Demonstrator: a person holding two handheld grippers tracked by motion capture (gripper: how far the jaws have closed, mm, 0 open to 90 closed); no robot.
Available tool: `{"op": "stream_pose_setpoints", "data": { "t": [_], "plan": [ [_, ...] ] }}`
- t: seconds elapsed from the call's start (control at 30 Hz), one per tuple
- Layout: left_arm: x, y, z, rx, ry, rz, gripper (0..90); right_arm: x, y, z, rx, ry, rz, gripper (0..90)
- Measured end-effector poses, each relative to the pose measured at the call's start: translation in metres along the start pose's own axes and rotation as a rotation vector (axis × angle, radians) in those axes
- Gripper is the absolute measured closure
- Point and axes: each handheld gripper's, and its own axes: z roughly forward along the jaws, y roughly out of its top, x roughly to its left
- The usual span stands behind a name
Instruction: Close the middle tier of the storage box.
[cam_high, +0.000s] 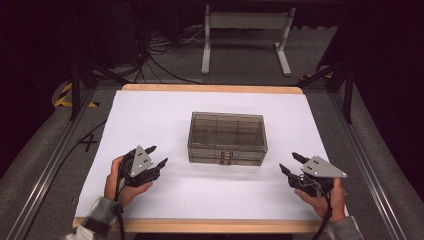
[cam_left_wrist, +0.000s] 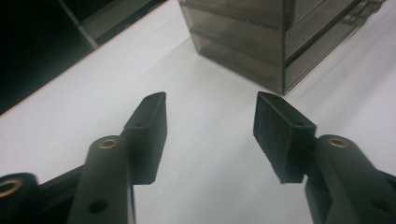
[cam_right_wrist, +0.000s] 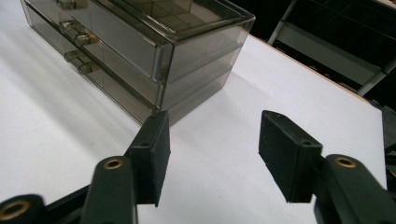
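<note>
Two hand-held grippers rested open either side of a drawer box on the desk.

The smoky translucent plastic drawer box (cam_high: 227, 138) sat near the middle of the white-topped desk (cam_high: 150, 115), its small drawer handles (cam_right_wrist: 74, 42) facing the person. The left hand-held gripper (cam_high: 156, 156) and the right hand-held gripper (cam_high: 291, 163) sat well apart from it, jaws spread, holding nothing, each pointed toward the box.

The left gripper (cam_left_wrist: 210, 135) hangs over the white counter (cam_left_wrist: 93, 98) with its black jaws spread wide and empty. Beyond them stands a smoky translucent drawer box (cam_left_wrist: 261, 42), apart from both jaws.
</note>
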Motion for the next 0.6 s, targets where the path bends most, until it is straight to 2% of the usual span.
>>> {"op": "stream_pose_setpoints", "data": {
  "t": [0.03, 0.13, 0.23, 0.3, 0.37, 0.6],
  "plan": [
    [0.001, -0.002, -0.001, 0.002, 0.006, -0.002, 37.1, 0.000, -0.002, 0.000, 0.003, -0.011, 0.004, 38.5],
    [0.004, -0.007, -0.004, 0.008, 0.015, -0.005, 31.7, -0.002, -0.007, -0.001, 0.008, -0.033, 0.005, 34.5],
    [0.007, -0.013, -0.007, 0.007, 0.007, -0.008, 28.5, -0.005, -0.011, -0.002, 0.006, -0.038, 0.019, 31.1],
    [0.009, -0.017, -0.008, 0.023, 0.002, -0.007, 24.6, -0.007, -0.016, -0.002, 0.013, -0.044, 0.030, 29.5],
    [0.010, -0.022, -0.010, 0.029, 0.014, -0.001, 21.9, -0.009, -0.020, -0.002, 0.023, -0.051, 0.039, 26.6],
    [0.020, -0.039, -0.015, 0.036, -0.001, -0.043, 12.3, -0.016, -0.037, -0.002, 0.042, -0.081, 0.071, 19.0]
  ]
}}
